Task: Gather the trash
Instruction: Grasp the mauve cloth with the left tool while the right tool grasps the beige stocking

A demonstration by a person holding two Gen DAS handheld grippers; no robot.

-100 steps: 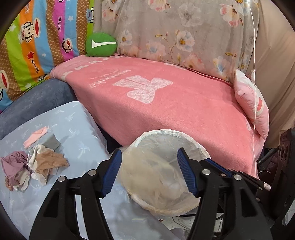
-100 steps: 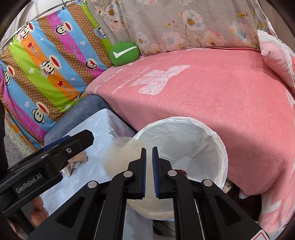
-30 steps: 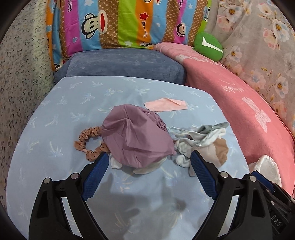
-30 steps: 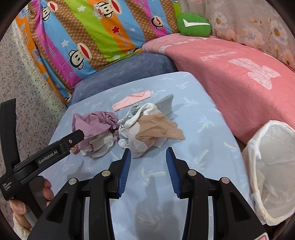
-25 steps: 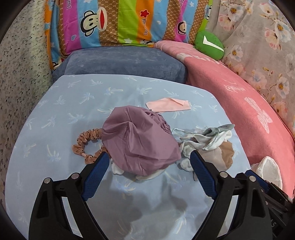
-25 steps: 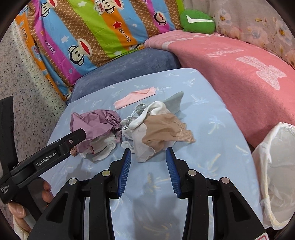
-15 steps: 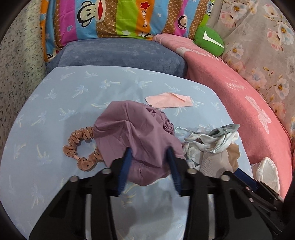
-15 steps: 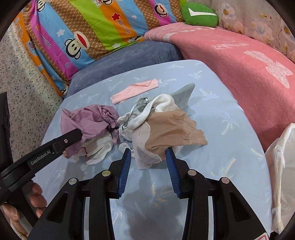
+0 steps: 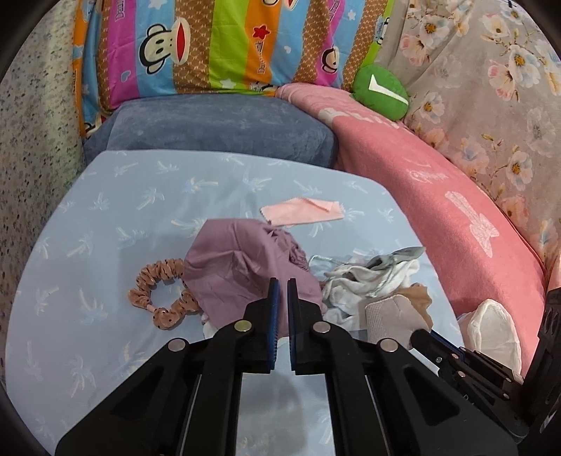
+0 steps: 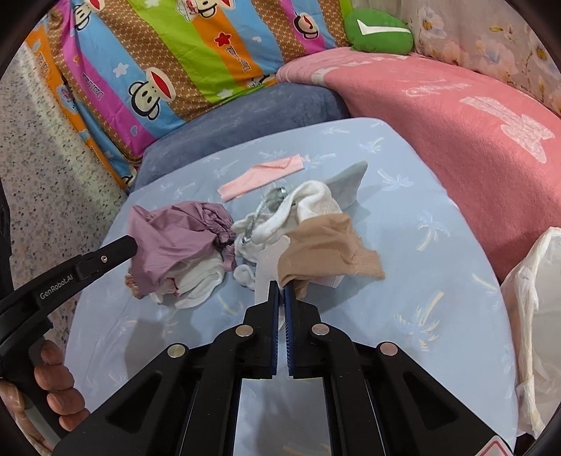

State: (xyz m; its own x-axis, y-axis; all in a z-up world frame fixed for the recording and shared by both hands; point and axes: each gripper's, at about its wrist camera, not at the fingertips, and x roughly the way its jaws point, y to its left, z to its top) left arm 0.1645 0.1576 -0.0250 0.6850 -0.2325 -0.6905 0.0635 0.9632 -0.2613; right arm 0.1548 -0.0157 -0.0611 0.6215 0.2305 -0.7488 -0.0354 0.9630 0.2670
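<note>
Both tongs have just snapped together. Left tongs (image 9: 282, 282) have clamped down on the near edge of the purple cloth (image 9: 242, 270), a fold of it pinched between the blue pads, jaws all but touching. Right tongs (image 10: 281, 286) have closed as well, and they've got the near corner of the tan stocking (image 10: 326, 245) nipped at their tips.

Everything sits on the worktop (image 10: 438, 280), draped in pale blue fabric with little palm prints. From the left wrist camera, the purple cloth lies bunched in the middle, with a brown spotted scrunchie (image 9: 157, 298) touching its left side. To its right is a tangle of white socks (image 9: 371, 280) with a grey piece on top, and the tan stocking at the near right of that heap. Farther back, apart from the pile, lies a flat pink cloth (image 9: 301, 214).

From the right wrist camera, white socks (image 10: 200, 280) also peek from under the purple cloth (image 10: 175, 238), and the left tongs' arm reaches in from the left, a person's hand (image 10: 52, 393) gripping its handle at the near left edge.

Off the worktop's right edge stands the bin with its white bag liner (image 10: 536, 333). Beyond, a pink blanket (image 10: 455, 105) covers the sofa, a green cushion (image 10: 378, 31) at the far end.
</note>
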